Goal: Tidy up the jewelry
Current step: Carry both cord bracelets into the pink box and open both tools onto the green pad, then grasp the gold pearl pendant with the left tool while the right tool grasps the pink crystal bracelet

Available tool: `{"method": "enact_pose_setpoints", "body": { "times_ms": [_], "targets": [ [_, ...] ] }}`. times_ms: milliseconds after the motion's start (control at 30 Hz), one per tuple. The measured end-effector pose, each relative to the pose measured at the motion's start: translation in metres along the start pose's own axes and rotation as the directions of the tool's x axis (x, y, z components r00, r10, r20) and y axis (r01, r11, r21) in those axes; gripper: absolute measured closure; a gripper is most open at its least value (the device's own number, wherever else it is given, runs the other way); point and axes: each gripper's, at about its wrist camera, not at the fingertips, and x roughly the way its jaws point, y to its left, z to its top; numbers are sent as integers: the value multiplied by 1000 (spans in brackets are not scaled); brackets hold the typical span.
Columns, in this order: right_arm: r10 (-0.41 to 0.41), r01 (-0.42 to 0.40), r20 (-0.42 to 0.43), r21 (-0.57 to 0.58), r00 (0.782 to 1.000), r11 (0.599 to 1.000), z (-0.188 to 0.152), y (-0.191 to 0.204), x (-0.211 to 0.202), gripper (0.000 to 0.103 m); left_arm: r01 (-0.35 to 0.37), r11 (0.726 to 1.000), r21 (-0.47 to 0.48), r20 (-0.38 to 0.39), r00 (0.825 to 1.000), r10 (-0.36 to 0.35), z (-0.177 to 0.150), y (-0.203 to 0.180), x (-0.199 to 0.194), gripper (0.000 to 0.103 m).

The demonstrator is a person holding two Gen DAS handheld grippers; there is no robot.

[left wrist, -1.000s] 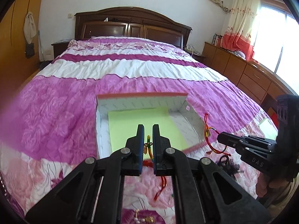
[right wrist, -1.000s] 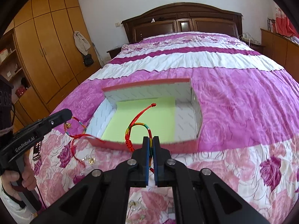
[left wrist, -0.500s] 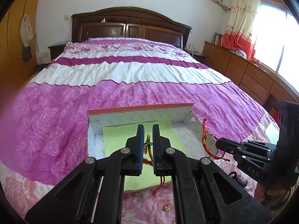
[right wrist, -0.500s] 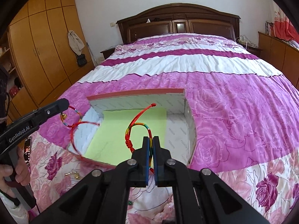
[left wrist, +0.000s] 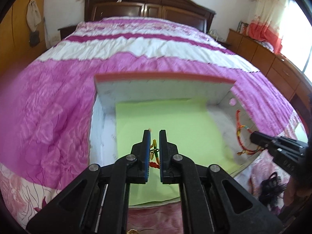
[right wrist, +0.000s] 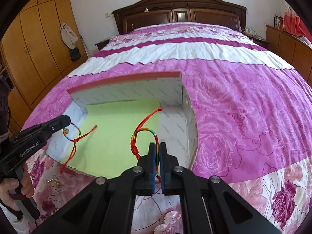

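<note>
An open white box with a red rim and a green liner lies on the bed. My left gripper is shut on a red and rainbow cord bracelet above the liner's near half. From the right wrist view, that left gripper hangs its bracelet over the box's left wall. My right gripper is shut on a second red and rainbow bracelet whose loop stands over the liner's right side. The left wrist view shows the right gripper and this bracelet by the right wall.
A pink floral quilt covers the bed around the box. Small gold pieces and pink beads lie on the quilt near me, with a black hair tie to the right. A wardrobe stands left, low cabinets right.
Both grippers have moved forward and down toward the box. The bracelets, earlier at or before its front edge, now hang over the inside of the box.
</note>
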Motion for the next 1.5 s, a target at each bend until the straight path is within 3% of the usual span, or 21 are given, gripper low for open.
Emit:
{"method": "enact_pose_setpoints", "body": {
  "times_ms": [367,567,667,833,1200,1500],
  "targets": [
    [-18,18,-42,-2,999,1000,-3,-4,16,98,-73,997,14,-48,996,73,-15,5,15,103],
    [8,-6,-44,37,999,999,-4,-7,18,96,-77,997,17,-51,996,78,-16,4,13,101],
    [24,-22,-36,56,999,998,-3,-9,16,84,-72,997,18,-47,996,73,-16,4,9,91],
    [38,-38,2,59,999,998,-2,-9,0,69,-50,999,13,-22,998,51,-15,2,-7,84],
    [67,-73,83,63,994,995,-3,-6,-55,64,-5,1000,-10,19,1000,5,-12,4,-51,82],
    [90,-95,74,69,993,993,-17,1,-75,63,-16,999,-33,4,1000,16,-29,10,-71,78]
  ]
}}
